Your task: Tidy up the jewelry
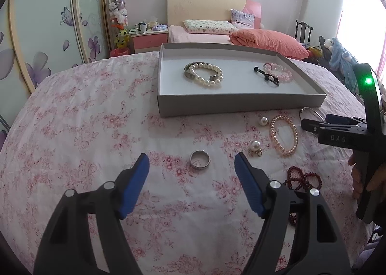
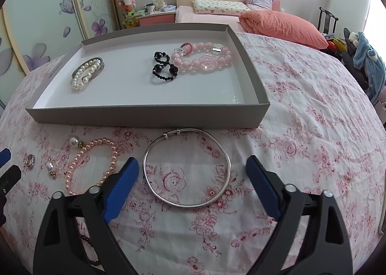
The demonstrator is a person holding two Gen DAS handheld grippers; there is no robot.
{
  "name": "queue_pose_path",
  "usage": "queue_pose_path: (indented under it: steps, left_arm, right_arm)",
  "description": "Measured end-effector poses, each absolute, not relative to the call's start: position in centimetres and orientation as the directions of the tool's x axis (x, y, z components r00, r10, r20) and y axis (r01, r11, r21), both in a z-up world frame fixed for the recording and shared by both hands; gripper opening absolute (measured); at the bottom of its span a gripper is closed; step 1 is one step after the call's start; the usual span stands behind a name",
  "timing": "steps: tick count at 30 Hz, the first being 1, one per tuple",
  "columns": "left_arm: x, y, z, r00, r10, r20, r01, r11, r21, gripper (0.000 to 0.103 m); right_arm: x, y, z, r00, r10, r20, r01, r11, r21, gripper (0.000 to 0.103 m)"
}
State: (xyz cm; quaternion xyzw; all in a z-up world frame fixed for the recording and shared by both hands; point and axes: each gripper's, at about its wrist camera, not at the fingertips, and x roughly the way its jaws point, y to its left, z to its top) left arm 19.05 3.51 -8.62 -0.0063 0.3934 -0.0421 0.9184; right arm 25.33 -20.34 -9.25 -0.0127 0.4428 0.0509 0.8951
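A grey box tray [image 1: 241, 106] [image 2: 144, 115] on the floral cloth holds a white pearl bracelet [image 1: 207, 74] [image 2: 84, 74], a black bead bracelet [image 1: 266, 75] [image 2: 164, 68] and a pink bead bracelet [image 1: 279, 71] [image 2: 205, 59]. My left gripper [image 1: 191, 161] is open just above a silver ring [image 1: 199, 159] [image 2: 30, 161], which lies between its fingertips. My right gripper [image 2: 192, 166] is open around a thin silver bangle [image 2: 187, 167], empty. It shows side-on in the left wrist view [image 1: 313, 127].
On the cloth lie a pink pearl bracelet [image 1: 284, 136] [image 2: 91, 164], two pearl earrings [image 1: 255, 146] [image 1: 263, 121] and a dark red bead string [image 1: 304, 178]. A bed with an orange pillow [image 1: 267, 42] stands behind the table.
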Motion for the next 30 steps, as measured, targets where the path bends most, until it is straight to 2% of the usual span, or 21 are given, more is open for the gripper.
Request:
queue_pose_path:
  steps: [1,19,23,30]
  left_arm:
    - [19.0,3.4,-8.6,0.686,-0.083,-0.723,0.073,0.996,-0.046,0.072]
    - [21.1,2.6,-9.6,0.651,-0.058,-0.756,0.056,0.998,-0.029,0.071]
    - [22.0,2.4,-10.0,0.628,-0.053,-0.777,0.044,0.999,-0.033,0.061]
    - [22.8,1.9,-10.3,0.615,-0.012,-0.788,0.033,0.999,0.010,0.052]
  right_arm:
    - [25.4,-20.2,-9.1,0.609,0.084,-0.789,-0.110,0.994,0.021,0.073]
    - [24.7,-20.9,-9.1,0.614,0.051,-0.788,-0.059,0.998,0.019,0.073]
    - [24.7,-20.9,-9.1,0.614,0.051,-0.788,-0.059,0.998,0.019,0.073]
    - [24.7,-20.9,-9.1,0.614,0.051,-0.788,-0.059,0.998,0.019,0.073]
